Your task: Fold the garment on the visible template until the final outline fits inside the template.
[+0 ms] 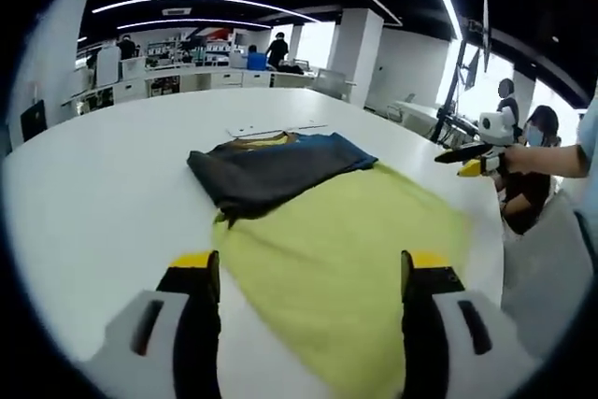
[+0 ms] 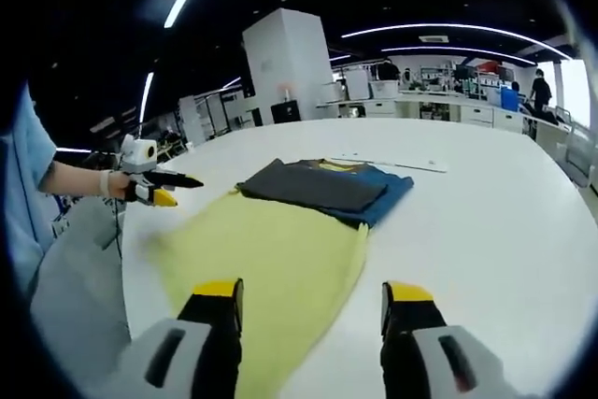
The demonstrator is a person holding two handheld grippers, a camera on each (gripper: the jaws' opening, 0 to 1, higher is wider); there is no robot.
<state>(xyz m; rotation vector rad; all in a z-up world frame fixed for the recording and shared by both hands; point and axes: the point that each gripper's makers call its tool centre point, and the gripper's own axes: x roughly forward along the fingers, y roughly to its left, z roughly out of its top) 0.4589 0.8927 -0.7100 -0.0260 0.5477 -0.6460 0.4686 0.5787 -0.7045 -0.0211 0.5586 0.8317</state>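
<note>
Your left gripper (image 1: 311,273) hangs with jaws spread, nothing in them, just above the near edge of the yellow-green cloth template sheet (image 1: 346,249). Your right gripper (image 2: 312,301) is likewise released and empty, over the sheet's other near edge.

The dark grey and blue folded garment (image 1: 266,170) lies flat at the far end of the sheet, its far edge seemingly running past the sheet onto the round white table (image 1: 103,184).

The garment looks light, soft and floppy; it'll likely drape and drag, and could slide the sheet. Pinch a folded edge or corner, not the middle. Whether the outline fits can't be judged yet.

No readable brands, labels or writing.
</note>
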